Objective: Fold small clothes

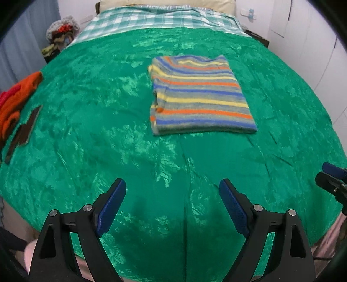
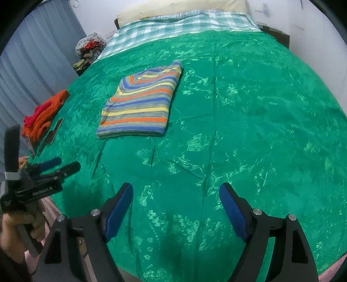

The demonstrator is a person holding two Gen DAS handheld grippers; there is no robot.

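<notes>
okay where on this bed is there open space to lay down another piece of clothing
Free: the wide green bedspread right of the folded striped sweater, and the strip between the sweater and both open grippers, left gripper and right gripper. Crowded: the left edge, with the orange and red clothes and a dark flat object.

You have a green bedspread (image 2: 249, 121) as the landmark, covering most of the bed. Beyond its far edge: a checked sheet (image 2: 173, 26), then a cream pillow (image 2: 177, 8). On its left edge: two dark flat strips (image 2: 51, 135) lying end to end. Off its far-left corner: a heap of oddments (image 2: 90, 48). Left of it: grey curtains (image 2: 36, 54).
</notes>
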